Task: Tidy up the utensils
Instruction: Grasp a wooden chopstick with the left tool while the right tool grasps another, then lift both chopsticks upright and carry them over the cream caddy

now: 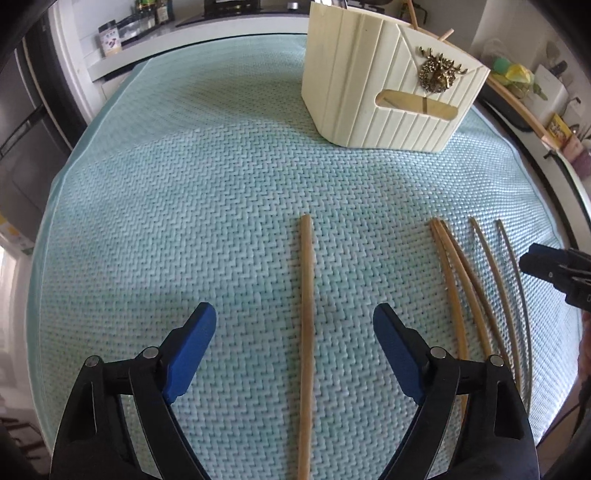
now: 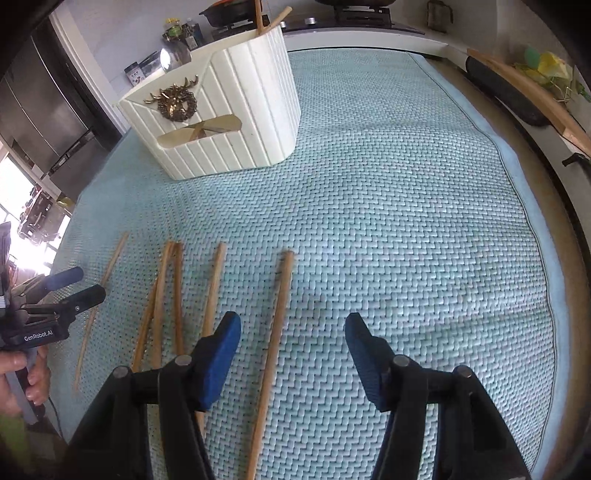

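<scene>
Several wooden chopsticks lie on a light blue woven mat (image 1: 184, 206). In the left wrist view one chopstick (image 1: 306, 332) lies alone between the fingers of my open, empty left gripper (image 1: 294, 321), and a bunch (image 1: 476, 288) lies to its right. In the right wrist view my right gripper (image 2: 291, 332) is open and empty above the rightmost chopstick (image 2: 275, 339), with the others (image 2: 173, 295) to its left. A cream ribbed utensil holder (image 1: 384, 85) stands at the far side, with chopsticks sticking out of it (image 2: 264, 18); it also shows in the right wrist view (image 2: 221, 110).
The right gripper's tip (image 1: 554, 269) shows at the right edge of the left wrist view. The left gripper (image 2: 55, 302) and the hand holding it show at the left edge of the right wrist view. A kitchen counter with jars (image 1: 140, 22) lies behind the mat.
</scene>
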